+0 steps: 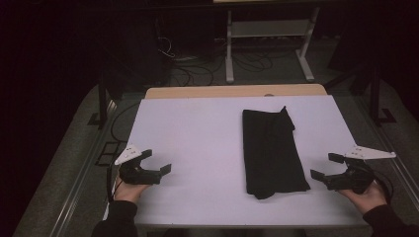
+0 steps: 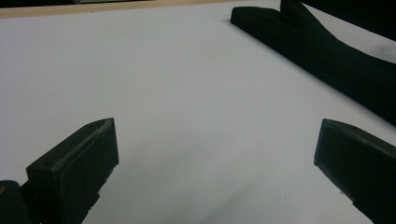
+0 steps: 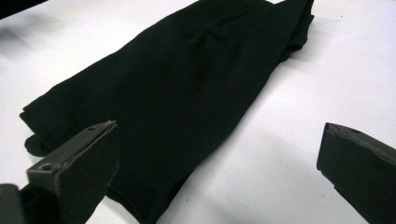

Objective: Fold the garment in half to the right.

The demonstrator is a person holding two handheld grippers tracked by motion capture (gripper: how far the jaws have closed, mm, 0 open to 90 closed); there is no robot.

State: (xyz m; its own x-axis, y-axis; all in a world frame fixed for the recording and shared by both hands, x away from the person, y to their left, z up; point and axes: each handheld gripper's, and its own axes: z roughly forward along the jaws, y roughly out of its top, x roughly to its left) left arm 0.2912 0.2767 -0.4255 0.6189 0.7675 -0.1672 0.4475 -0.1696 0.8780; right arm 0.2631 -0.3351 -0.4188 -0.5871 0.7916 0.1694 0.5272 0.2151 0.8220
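A folded black cloth (image 1: 272, 150) lies lengthwise on the white table top (image 1: 197, 143), right of centre. In the left gripper view the cloth (image 2: 327, 51) runs along the upper right, and in the right gripper view the cloth (image 3: 173, 93) stretches away just ahead of the jaws. My left gripper (image 1: 156, 161) rests near the table's front left, open, jaws wide with bare table between them (image 2: 215, 154). My right gripper (image 1: 327, 166) sits at the front right, just beside the cloth's near right corner, also open (image 3: 219, 154) and holding nothing.
A wooden strip (image 1: 237, 91) edges the table's far side. Beyond it stand a white metal frame (image 1: 267, 44) and loose cables (image 1: 197, 69) on the dark floor. A person's hands (image 1: 129, 191) come in from the bottom edge.
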